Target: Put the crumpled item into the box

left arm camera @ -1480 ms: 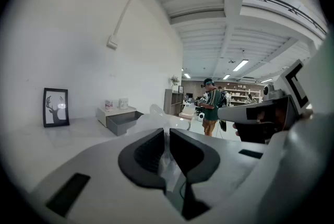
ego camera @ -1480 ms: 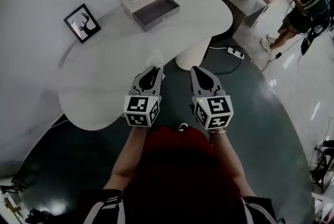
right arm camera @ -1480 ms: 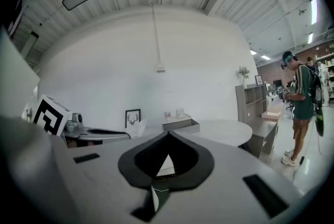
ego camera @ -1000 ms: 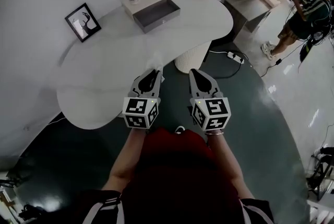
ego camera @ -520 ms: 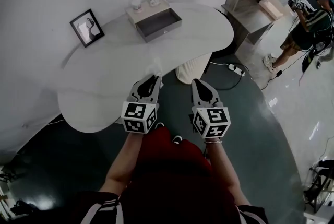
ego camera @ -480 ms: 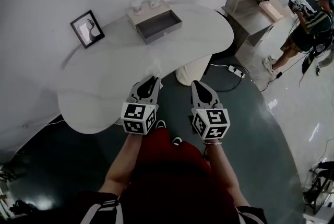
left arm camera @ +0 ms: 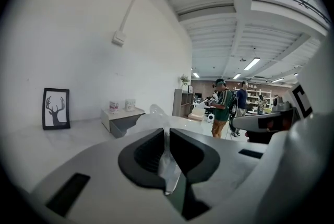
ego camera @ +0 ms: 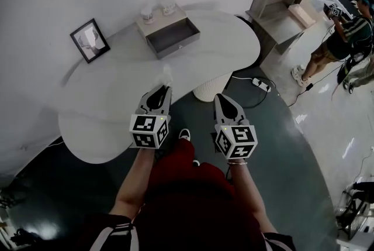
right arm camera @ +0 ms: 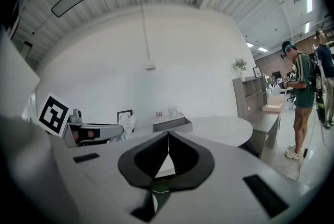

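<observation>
The crumpled item (ego camera: 168, 75) is a wad of clear plastic film, pinched at the tip of my left gripper (ego camera: 163, 88), which is shut on it above the near edge of the white table (ego camera: 111, 92). In the left gripper view the plastic (left arm camera: 168, 157) runs down between the two jaws of that gripper (left arm camera: 167, 132) and bulges out beyond them. The box (ego camera: 173, 37) is a grey open tray-like box at the table's far side, also seen ahead as the box (left arm camera: 123, 122). My right gripper (ego camera: 218, 98) hangs over the dark floor, shut and empty, its jaws touching (right arm camera: 168, 136).
A framed deer picture (ego camera: 89, 40) leans on the wall at the table's left. Two small cups (ego camera: 147, 12) stand behind the box. The table's ribbed pedestal (ego camera: 209, 87) and a power strip (ego camera: 261, 85) are on the floor. A person (ego camera: 336, 39) stands by shelves at the far right.
The table and box have drawn a little nearer in the head view. My left gripper has shifted slightly left over the table edge, still holding the plastic. The right gripper has barely moved.
</observation>
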A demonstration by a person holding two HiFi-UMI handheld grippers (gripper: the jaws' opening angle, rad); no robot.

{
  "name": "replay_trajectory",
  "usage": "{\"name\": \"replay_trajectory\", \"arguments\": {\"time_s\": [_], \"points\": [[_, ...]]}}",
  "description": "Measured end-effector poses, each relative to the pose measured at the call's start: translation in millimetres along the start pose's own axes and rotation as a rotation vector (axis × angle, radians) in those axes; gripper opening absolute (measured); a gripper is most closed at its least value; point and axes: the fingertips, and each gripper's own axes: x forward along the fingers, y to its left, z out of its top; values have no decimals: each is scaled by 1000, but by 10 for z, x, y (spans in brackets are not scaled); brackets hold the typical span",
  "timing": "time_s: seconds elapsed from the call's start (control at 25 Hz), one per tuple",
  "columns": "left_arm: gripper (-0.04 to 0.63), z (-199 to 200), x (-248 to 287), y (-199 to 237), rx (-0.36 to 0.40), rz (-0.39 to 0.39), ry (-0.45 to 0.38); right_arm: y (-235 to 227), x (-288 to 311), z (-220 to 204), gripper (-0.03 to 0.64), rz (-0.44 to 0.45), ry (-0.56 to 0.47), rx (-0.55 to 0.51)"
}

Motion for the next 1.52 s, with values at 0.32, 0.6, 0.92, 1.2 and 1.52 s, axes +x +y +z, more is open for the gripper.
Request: {"name": "replay_trajectory", "arguments": {"time_s": [0.32, 0.6, 0.92, 1.2, 1.52], "points": [[52, 50, 558, 282, -21, 3, 16, -233, 575, 94, 15, -9, 30, 0], [52, 66, 939, 491, -24, -24, 48, -185, 1121, 114, 15, 17, 64, 5], [53, 159, 1294, 765, -45, -40, 59, -206, 1550, 180, 15, 9, 97, 4], [53, 203, 1506, 899, -61, -64, 58, -171, 1800, 183, 15, 1, 118, -4], [53, 244, 1694, 938, -51, -63, 76, -226, 1929, 187, 15, 18, 136, -9]]}}
